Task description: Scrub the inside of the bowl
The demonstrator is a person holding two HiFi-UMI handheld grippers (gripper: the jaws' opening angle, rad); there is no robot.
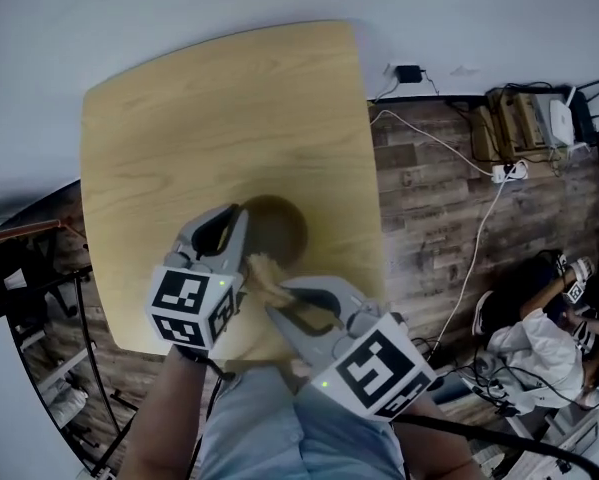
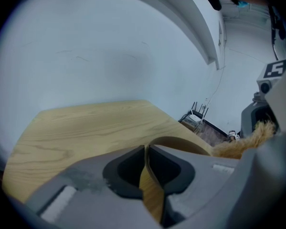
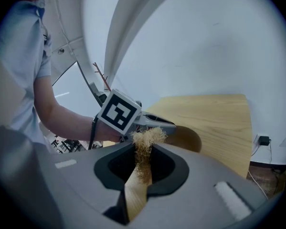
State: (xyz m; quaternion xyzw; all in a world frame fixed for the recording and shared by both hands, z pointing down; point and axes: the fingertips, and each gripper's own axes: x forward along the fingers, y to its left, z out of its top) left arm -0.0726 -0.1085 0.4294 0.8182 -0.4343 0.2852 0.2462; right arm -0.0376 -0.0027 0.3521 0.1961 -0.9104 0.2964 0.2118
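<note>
A brown bowl (image 1: 281, 230) sits on the wooden table (image 1: 229, 108) near its front edge. My left gripper (image 1: 237, 220) is shut on the bowl's near left rim; in the left gripper view the thin rim (image 2: 181, 143) runs between the closed jaws of the left gripper (image 2: 146, 151). My right gripper (image 1: 277, 301) is shut on a tan fibrous scrubber (image 1: 262, 271), held just off the bowl's near edge. In the right gripper view the scrubber (image 3: 145, 144) sticks up from the right gripper (image 3: 143, 168), with the bowl (image 3: 186, 138) beyond it. The scrubber (image 2: 238, 146) also shows beside the bowl.
The table's right edge drops to a wood-plank floor with a white cable and a power strip (image 1: 509, 171). A crate with a router (image 1: 559, 118) stands at the far right. A person (image 1: 539, 338) sits on the floor at the lower right. Shelving (image 1: 49, 368) stands at the left.
</note>
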